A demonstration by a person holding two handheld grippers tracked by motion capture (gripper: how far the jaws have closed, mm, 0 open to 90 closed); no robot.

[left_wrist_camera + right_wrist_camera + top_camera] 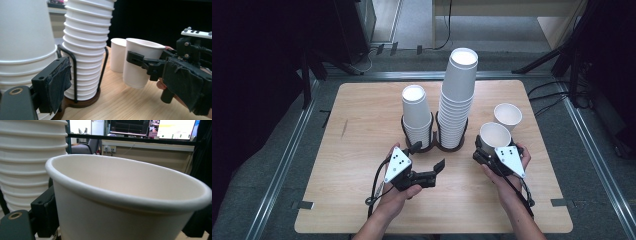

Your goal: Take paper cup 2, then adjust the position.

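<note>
In the left gripper view, right gripper (132,58) fingers clamping a paper cup (140,65); left fingers apparently apart, empty.

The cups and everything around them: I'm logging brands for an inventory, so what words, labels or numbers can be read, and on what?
None can be read.
Held paper cup: plain white, no print.
Standing cup and the two stacks: plain white.
Monitors in the right gripper view: lit content, too small and blurred to read.
</note>
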